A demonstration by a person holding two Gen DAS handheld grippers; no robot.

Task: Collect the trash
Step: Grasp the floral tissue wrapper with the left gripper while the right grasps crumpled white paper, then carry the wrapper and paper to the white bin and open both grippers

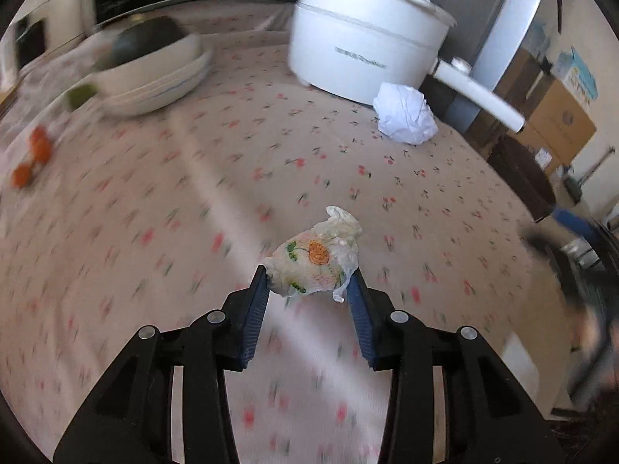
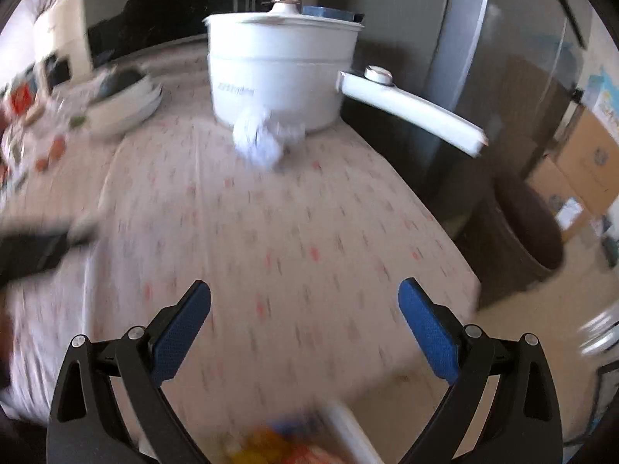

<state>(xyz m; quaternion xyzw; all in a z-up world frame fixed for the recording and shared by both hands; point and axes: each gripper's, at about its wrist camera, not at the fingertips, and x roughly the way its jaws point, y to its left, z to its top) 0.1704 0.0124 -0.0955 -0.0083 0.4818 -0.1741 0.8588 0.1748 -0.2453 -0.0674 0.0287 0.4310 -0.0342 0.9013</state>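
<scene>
My left gripper (image 1: 309, 276) is shut on a crumpled wrapper (image 1: 315, 261) printed with an orange fruit and green leaves, and holds it above the floral tablecloth (image 1: 193, 201). A crumpled white paper ball (image 1: 406, 113) lies on the cloth beside the white electric pot (image 1: 359, 50). In the right wrist view the same paper ball (image 2: 260, 140) rests in front of the pot (image 2: 278, 69). My right gripper (image 2: 305, 295) is open above the cloth (image 2: 294, 232), with nothing between its blue pads (image 2: 423, 328).
A stack of white bowls (image 1: 154, 77) with a dark object inside stands at the back left, near small orange fruits (image 1: 33, 160). The pot's long handle (image 2: 414, 110) juts right. A dark bin (image 2: 522, 232) and cardboard boxes (image 1: 557, 116) stand beyond the table's right edge. A blurred colourful package (image 2: 294, 440) is below my right gripper.
</scene>
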